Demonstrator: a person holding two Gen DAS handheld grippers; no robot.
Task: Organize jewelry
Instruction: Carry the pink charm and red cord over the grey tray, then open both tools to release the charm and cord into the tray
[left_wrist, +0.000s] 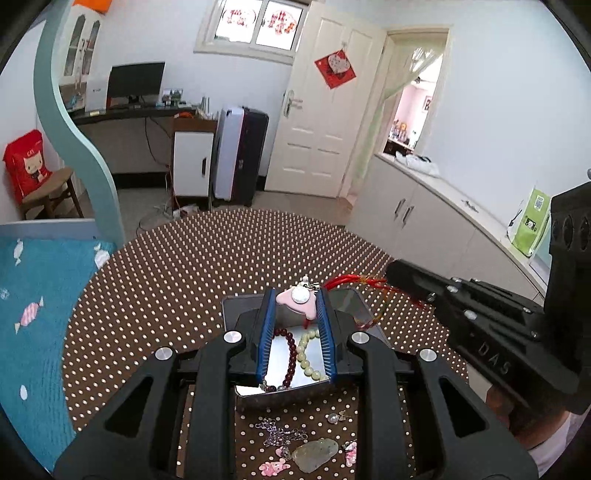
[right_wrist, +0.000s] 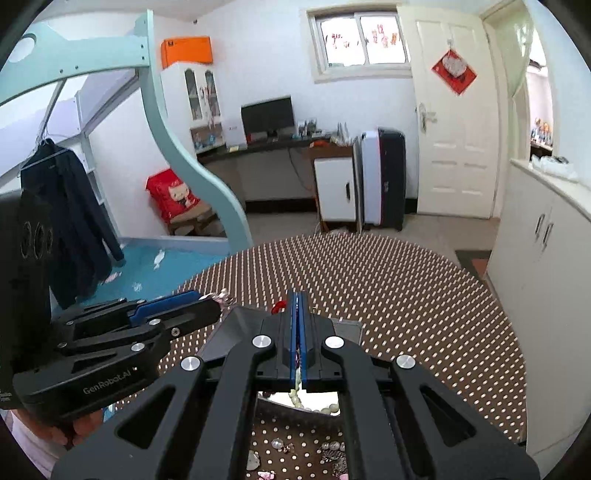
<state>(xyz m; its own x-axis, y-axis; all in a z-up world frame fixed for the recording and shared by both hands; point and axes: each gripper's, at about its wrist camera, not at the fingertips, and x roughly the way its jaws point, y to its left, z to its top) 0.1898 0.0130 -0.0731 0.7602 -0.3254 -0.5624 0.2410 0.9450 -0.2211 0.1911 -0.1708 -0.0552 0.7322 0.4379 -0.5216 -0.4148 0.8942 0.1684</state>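
Note:
My left gripper (left_wrist: 295, 295) is shut on a pink pendant (left_wrist: 300, 301) with a round white centre, held above a metal tray (left_wrist: 229, 306). In the tray lie a dark red bead bracelet (left_wrist: 290, 363) and a pale green bead bracelet (left_wrist: 308, 360). A red cord (left_wrist: 354, 280) runs from the pendant to my right gripper (left_wrist: 389, 267), which comes in from the right. In the right wrist view my right gripper (right_wrist: 298, 295) is shut, with a bit of the red cord (right_wrist: 279, 305) at its tip, and the left gripper (right_wrist: 214, 301) is alongside on the left.
Loose pieces lie on the brown dotted round table (left_wrist: 184, 277) in front of the tray: a silver chain (left_wrist: 280, 434), a jade pendant (left_wrist: 314, 454), pink charms (left_wrist: 273, 467), a pearl earring (left_wrist: 334, 418). A bed with blue sheet (left_wrist: 33, 295) is left, white cabinets (left_wrist: 424, 210) right.

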